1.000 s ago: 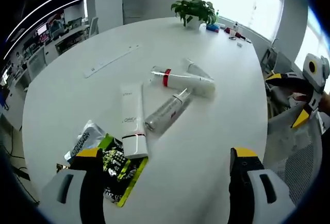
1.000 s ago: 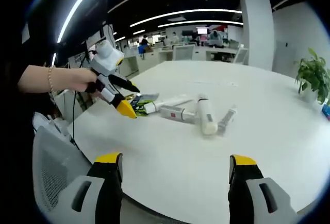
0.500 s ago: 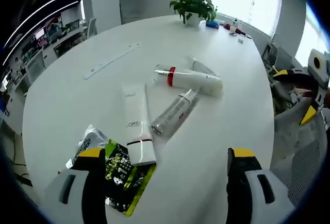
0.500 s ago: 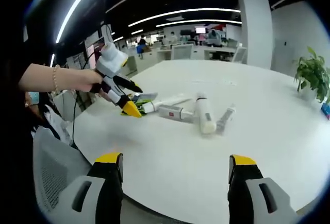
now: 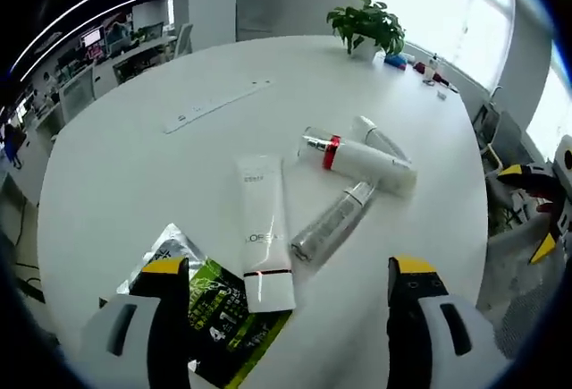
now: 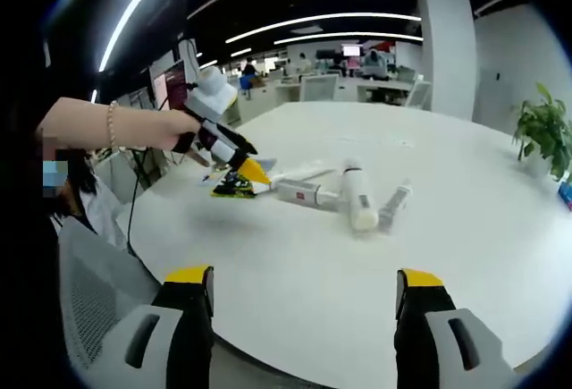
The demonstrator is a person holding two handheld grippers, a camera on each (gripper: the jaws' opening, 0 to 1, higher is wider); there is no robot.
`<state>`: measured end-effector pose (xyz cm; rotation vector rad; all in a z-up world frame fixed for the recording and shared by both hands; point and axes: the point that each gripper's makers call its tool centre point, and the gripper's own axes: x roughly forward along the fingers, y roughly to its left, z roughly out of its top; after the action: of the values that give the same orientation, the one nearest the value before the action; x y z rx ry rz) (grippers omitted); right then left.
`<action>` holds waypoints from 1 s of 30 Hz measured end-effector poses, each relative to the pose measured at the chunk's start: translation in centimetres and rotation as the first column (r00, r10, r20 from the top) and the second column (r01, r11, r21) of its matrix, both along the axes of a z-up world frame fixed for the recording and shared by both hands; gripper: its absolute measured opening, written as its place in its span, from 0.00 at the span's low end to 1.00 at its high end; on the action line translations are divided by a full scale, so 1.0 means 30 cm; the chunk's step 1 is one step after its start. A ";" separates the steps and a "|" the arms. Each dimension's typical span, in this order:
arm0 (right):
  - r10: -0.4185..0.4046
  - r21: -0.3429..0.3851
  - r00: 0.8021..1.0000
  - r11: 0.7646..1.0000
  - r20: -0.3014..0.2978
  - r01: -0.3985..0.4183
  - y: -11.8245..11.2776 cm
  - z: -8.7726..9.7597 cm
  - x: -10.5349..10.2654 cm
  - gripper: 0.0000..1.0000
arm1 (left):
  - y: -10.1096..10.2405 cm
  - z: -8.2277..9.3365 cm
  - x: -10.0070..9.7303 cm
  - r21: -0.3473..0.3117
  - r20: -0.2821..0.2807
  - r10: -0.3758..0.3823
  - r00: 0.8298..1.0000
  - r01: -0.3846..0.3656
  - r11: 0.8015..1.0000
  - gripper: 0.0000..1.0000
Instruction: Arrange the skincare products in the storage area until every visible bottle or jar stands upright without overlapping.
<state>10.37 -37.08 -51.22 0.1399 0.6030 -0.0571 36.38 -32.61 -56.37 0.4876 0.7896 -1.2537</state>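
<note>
Several skincare products lie flat on the white round table (image 5: 134, 147). A white L'Oreal tube (image 5: 264, 228) lies lengthwise, and a clear slim bottle (image 5: 332, 224) lies beside it. Farther off lies a white bottle with a red band (image 5: 357, 156), with another white bottle (image 5: 380, 137) behind it. A green and black sachet (image 5: 219, 322) and a silver packet (image 5: 165, 250) lie near my open left gripper (image 5: 286, 335), which hovers above the sachet. In the right gripper view the left gripper (image 6: 241, 164) hangs over the sachet (image 6: 234, 188), and the white bottle (image 6: 357, 199) lies mid-table. My right gripper (image 6: 304, 317) stands open, away from everything.
A potted plant (image 5: 366, 24) and small items (image 5: 420, 63) stand at the table's far edge. A long flat strip (image 5: 219, 105) lies on the far left part. A mesh chair (image 6: 94, 291) stands by the table edge. A person's hand and sleeve (image 6: 116, 125) hold the left gripper.
The left gripper has moved forward over the table toward the sachet and tube, so the products sit closer in its view. The right gripper has hardly moved.
</note>
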 end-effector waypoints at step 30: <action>0.012 0.026 0.999 1.000 -0.034 -0.011 0.013 -0.021 -0.003 0.86 | -0.013 -0.099 0.072 0.073 -0.025 0.080 0.996 -0.078 0.994 0.75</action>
<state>10.29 -36.70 -51.84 0.1607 0.6386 -0.0408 38.53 -33.00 -59.35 0.4929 0.8720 -1.1645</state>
